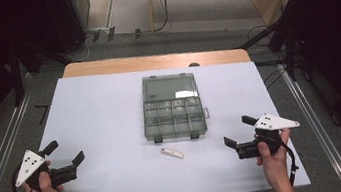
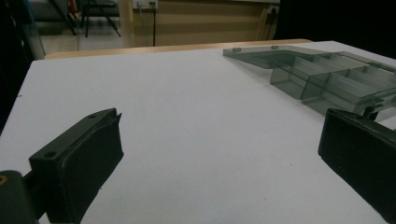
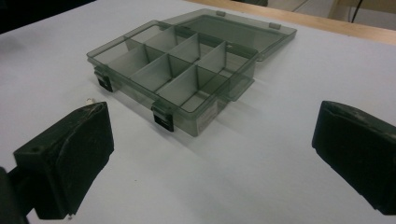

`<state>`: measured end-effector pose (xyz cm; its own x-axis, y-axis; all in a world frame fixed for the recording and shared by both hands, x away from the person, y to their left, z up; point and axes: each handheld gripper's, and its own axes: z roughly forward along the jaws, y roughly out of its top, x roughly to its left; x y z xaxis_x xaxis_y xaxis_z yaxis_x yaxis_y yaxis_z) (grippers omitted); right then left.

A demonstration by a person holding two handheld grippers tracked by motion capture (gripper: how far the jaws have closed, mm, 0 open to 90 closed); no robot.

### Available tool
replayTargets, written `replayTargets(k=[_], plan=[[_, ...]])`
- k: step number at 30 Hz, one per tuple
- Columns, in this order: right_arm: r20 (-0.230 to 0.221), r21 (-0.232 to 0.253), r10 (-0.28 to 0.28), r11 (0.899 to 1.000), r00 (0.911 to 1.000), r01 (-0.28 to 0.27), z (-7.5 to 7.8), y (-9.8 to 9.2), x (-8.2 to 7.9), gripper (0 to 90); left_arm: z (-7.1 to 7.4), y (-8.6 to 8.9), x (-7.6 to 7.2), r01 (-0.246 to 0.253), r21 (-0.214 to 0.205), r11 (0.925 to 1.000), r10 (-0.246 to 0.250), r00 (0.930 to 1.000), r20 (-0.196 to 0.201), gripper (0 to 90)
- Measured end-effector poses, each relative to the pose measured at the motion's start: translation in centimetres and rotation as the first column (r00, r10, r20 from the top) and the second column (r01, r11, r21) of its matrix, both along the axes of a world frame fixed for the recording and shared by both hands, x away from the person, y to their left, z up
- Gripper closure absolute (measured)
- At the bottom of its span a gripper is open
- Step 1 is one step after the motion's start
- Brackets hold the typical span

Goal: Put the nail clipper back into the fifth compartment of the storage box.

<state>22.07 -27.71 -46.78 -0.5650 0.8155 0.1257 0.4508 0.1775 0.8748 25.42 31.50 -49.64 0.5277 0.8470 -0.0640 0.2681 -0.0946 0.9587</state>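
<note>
A grey see-through compartment box [image 1: 174,118] lies open at the middle of the white table [image 1: 105,110], its lid [image 1: 169,87] folded flat behind it and its compartments [image 3: 173,70] bare. A small white stick-like piece [image 1: 172,153] lies just in front of the box. My left gripper [image 1: 66,151] is held low at the near left, open and holding nothing, with the box [image 2: 327,77] off to the right past its jaws. At the near right, my right gripper [image 1: 239,131] is open and holds nothing, the box's latches [image 3: 163,116] just beyond it. The white piece [image 3: 88,99] peeks over its left jaw.
A wooden strip [image 1: 153,62] edges the table's far side. Beyond it are a floor with cables [image 1: 85,45] and dark stands. Metal rails [image 1: 0,155] run along both sides of the table. Bare white surface stretches left of the box.
</note>
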Motion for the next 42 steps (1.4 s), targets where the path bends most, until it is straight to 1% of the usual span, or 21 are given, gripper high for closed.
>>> replayTargets(k=[5,8,10,12,18,21,26,32,35,36,37,38,39,40,42], plan=[[-0.017,-0.015,0.025,1.0,0.9995,-0.025,0.4,1.1,0.7,0.0,0.0,0.0,0.0,0.002,0.003,1.0,-0.002,1.0,0.001,0.0],[-0.027,-0.035,0.041,0.999,0.9988,-0.042,0.7,1.7,1.1,0.0,0.0,0.0,0.0,0.004,0.001,1.0,-0.004,1.0,0.001,0.0],[-0.038,-0.061,0.046,0.997,0.9982,-0.048,0.9,2.2,1.3,0.0,0.0,0.0,0.0,0.002,0.005,1.0,-0.002,1.0,-0.001,0.0],[-0.047,-0.075,0.061,0.995,0.997,-0.064,1.1,2.7,1.6,0.0,0.0,0.0,0.0,0.001,0.007,1.0,-0.001,1.0,-0.003,0.0],[-0.068,-0.104,0.088,0.99,0.9938,-0.095,1.6,3.9,2.3,0.0,0.0,0.0,0.0,0.003,0.012,0.9999,-0.003,1.0,-0.003,0.0],[-0.076,-0.123,0.104,0.986,0.9917,-0.113,1.8,4.7,2.6,0.0,0.0,-0.1,0.0,0.004,0.012,0.9999,-0.004,1.0,-0.003,0.0],[-0.098,-0.158,0.147,0.974,0.9842,-0.161,2.1,6.1,3.1,0.2,0.0,-0.1,0.0,0.005,0.016,0.9999,-0.005,1.0,-0.004,0.0],[-0.135,-0.203,0.188,0.956,0.9729,-0.213,2.3,7.8,3.7,2.9,0.0,-0.1,0.0,0.005,0.015,0.9999,-0.005,1.0,-0.004,0.0],[-0.154,-0.218,0.207,0.947,0.9662,-0.238,2.4,8.7,4.1,3.0,0.0,-0.1,0.0,0.006,0.014,0.9999,-0.006,1.0,-0.004,0.0],[-0.166,-0.228,0.217,0.941,0.9619,-0.252,2.4,9.2,4.3,3.4,0.0,-0.1,0.0,0.006,0.014,0.9999,-0.006,1.0,-0.004,0.0],[-0.168,-0.239,0.213,0.938,0.9626,-0.249,2.4,9.5,4.3,5.5,0.0,-0.1,0.0,0.007,0.014,0.9999,-0.007,1.0,-0.004,0.0],[-0.166,-0.252,0.209,0.936,0.9637,-0.247,2.4,9.7,4.4,9.4,0.0,-0.1,0.0,0.007,0.014,0.9999,-0.007,1.0,-0.004,0.0],[-0.166,-0.252,0.209,0.936,0.9637,-0.247,2.4,9.7,4.4,9.4,0.0,-0.1,0.0,0.007,0.015,0.9999,-0.007,1.0,-0.005,0.0],[-0.165,-0.267,0.206,0.932,0.9644,-0.245,2.4,10.2,4.4,14.2,0.0,-0.1,0.0,0.008,0.014,0.9999,-0.008,1.0,-0.005,0.0],[-0.174,-0.268,0.222,0.927,0.9595,-0.263,2.3,10.5,4.6,14.6,0.0,-0.1,0.1,0.008,0.013,0.9999,-0.008,1.0,-0.006,0.0]])
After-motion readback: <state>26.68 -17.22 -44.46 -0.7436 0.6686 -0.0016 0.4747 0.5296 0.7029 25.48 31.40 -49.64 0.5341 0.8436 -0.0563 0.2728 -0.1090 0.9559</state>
